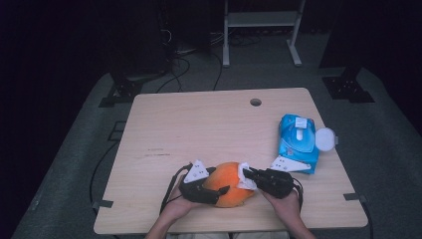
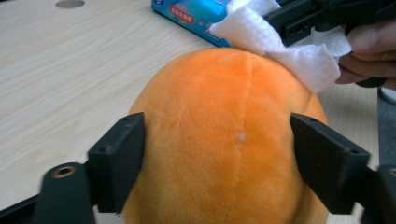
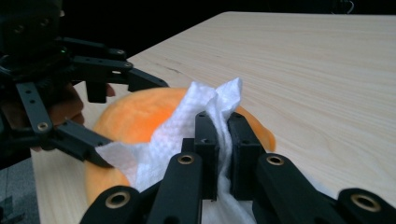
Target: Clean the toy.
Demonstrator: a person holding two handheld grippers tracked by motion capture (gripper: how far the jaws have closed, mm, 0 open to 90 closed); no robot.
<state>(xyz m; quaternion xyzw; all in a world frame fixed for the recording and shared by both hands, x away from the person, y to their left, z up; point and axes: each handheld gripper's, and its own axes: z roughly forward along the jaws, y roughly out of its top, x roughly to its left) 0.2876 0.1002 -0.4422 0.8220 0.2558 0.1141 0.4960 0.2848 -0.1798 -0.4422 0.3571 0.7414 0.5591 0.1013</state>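
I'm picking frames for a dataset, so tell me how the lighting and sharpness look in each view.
High view: dim, dark surround, soft detail on the orange plush. Left gripper view: bright, plush sharp, near jaw base blurred. Right gripper view: white wipe crisp, black backdrop.

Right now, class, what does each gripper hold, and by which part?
Right gripper: white wipe, pinched at a bunched fold. Left gripper: orange plush toy, gripped across its sides.

One orange plush toy (image 1: 229, 190), one white wipe (image 1: 245, 176), one blue wipe pack (image 1: 297, 143), two grippers.
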